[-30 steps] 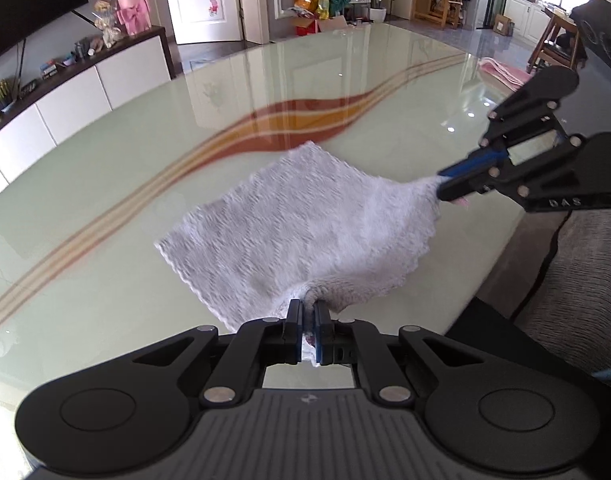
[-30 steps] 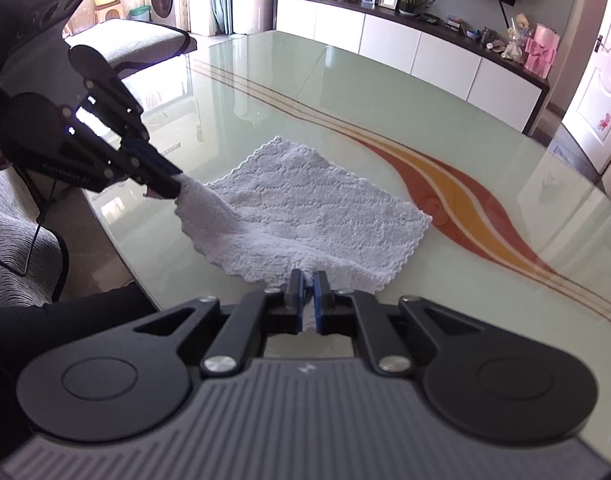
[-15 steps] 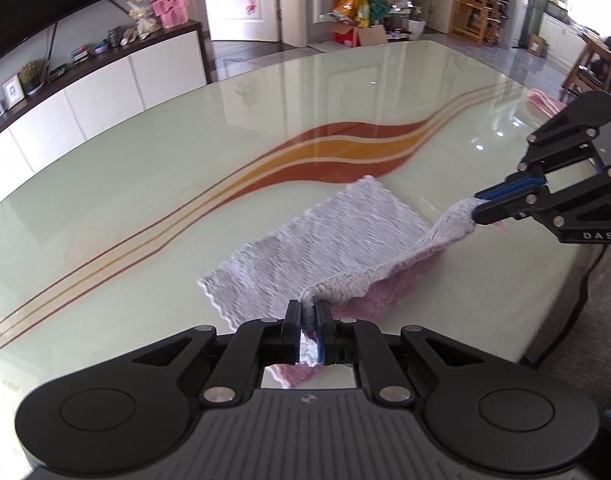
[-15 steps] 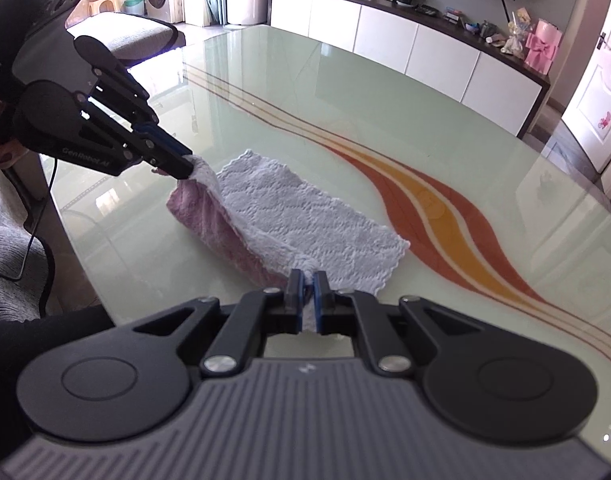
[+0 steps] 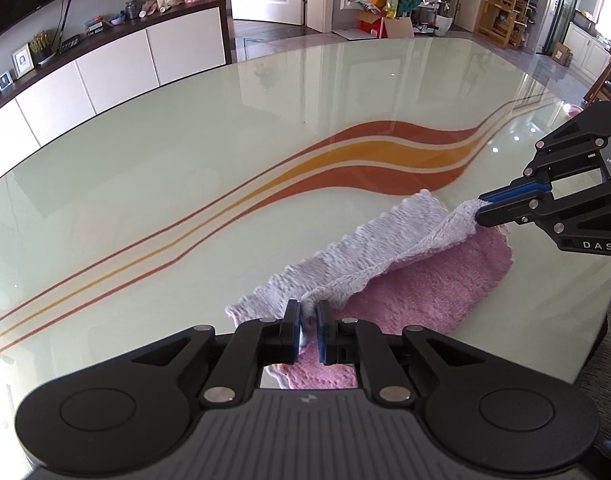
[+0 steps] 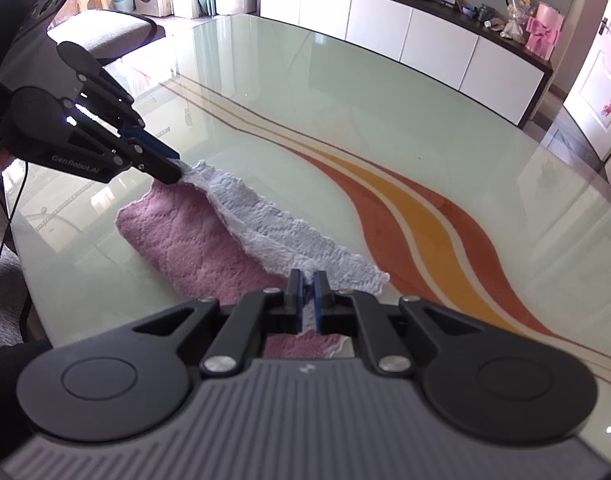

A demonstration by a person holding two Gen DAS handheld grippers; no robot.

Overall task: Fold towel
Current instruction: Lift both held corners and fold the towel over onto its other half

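Since a sec ago you've carried the towel's [image 5: 389,248] near edge up and over toward the far edge, so the pink underside now shows where it was all white. Your left gripper [image 5: 308,322] is clamped on one corner, your right gripper [image 6: 308,294] clenched on the other, white edge stretched between them above the table [image 5: 185,184]. Towel sits by the table's near edge, beside the orange stripes [image 6: 409,208]; far white strip lies flat, the pink part rolls on the glass.
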